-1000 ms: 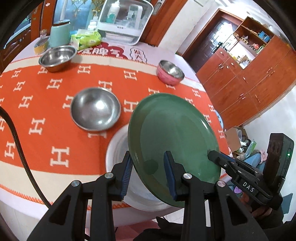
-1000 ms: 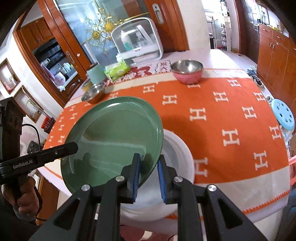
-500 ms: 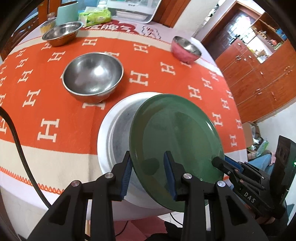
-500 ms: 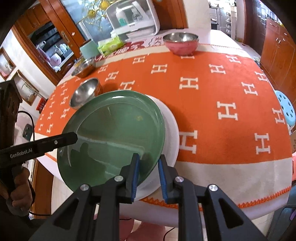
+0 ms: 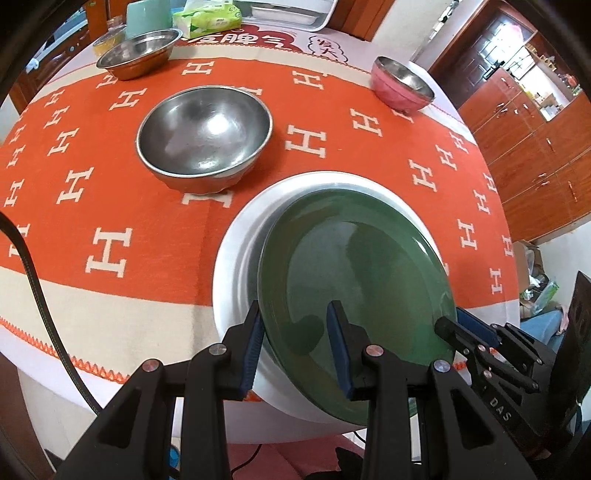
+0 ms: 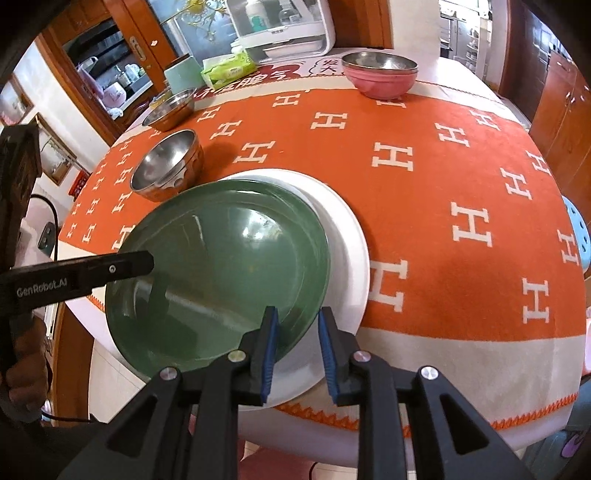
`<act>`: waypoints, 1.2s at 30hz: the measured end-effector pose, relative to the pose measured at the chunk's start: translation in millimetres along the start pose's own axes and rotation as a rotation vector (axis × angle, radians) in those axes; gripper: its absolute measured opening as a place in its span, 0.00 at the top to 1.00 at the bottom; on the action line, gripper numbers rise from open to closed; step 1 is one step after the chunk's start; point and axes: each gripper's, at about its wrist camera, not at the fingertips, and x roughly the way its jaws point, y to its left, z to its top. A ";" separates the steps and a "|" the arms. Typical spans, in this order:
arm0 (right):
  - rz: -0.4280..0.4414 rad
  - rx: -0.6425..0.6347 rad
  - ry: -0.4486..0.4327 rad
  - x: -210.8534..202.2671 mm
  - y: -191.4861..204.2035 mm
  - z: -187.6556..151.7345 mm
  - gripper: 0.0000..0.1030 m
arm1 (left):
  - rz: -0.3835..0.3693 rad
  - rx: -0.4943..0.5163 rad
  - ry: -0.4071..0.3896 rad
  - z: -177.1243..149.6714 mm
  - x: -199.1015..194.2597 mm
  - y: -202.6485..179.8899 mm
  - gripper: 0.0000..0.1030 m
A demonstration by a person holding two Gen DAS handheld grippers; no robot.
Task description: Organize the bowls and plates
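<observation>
A green plate (image 5: pixel 354 273) lies tilted on a larger white plate (image 5: pixel 236 258) at the near edge of the table; it also shows in the right wrist view (image 6: pixel 221 266), on the white plate (image 6: pixel 351 258). My left gripper (image 5: pixel 295 350) straddles the green plate's near rim with its jaws apart. My right gripper (image 6: pixel 295 347) straddles the opposite rim, jaws apart too. A large steel bowl (image 5: pixel 205 133) stands behind the plates. A pink bowl (image 5: pixel 400 88) and a shallow steel bowl (image 5: pixel 140 53) stand further back.
The round table has an orange cloth (image 5: pixel 92 177) with white H marks. A green tissue pack (image 5: pixel 207 18), a mint cup (image 6: pixel 181 75) and a white dish rack (image 6: pixel 280 29) stand at the far edge. Wooden cabinets (image 5: pixel 535 129) are to the right.
Both grippers have lowered the green plate onto the white plate. The right gripper's jaws have opened off the rim, and the left jaws look a little wider.
</observation>
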 end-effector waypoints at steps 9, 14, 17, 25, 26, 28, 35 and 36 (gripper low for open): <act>0.010 -0.012 -0.026 -6.1 6.9 2.9 0.76 | 0.023 -0.024 0.038 0.4 6.6 14.5 0.68; 0.005 -0.001 -0.052 -13.8 7.2 6.1 0.68 | 0.044 -0.005 0.018 1.3 -1.9 12.2 0.66; 0.007 0.002 -0.070 -18.2 9.1 8.4 0.66 | 0.039 0.003 -0.008 3.5 -11.0 9.3 0.64; 0.016 0.010 -0.098 -25.3 18.3 13.0 0.66 | 0.071 0.049 -0.072 11.2 -35.0 2.0 0.49; 0.018 0.010 -0.104 -26.1 19.7 13.7 0.66 | 0.072 0.053 -0.078 12.1 -37.6 2.0 0.48; 0.021 0.013 -0.116 -28.1 22.6 14.9 0.66 | 0.072 0.060 -0.090 14.5 -43.3 2.6 0.46; 0.027 0.029 -0.161 -32.6 36.1 24.4 0.66 | 0.075 0.084 -0.141 22.7 -65.4 10.3 0.41; 0.029 0.031 -0.168 -32.8 38.9 26.1 0.66 | 0.073 0.085 -0.147 24.1 -68.4 12.9 0.40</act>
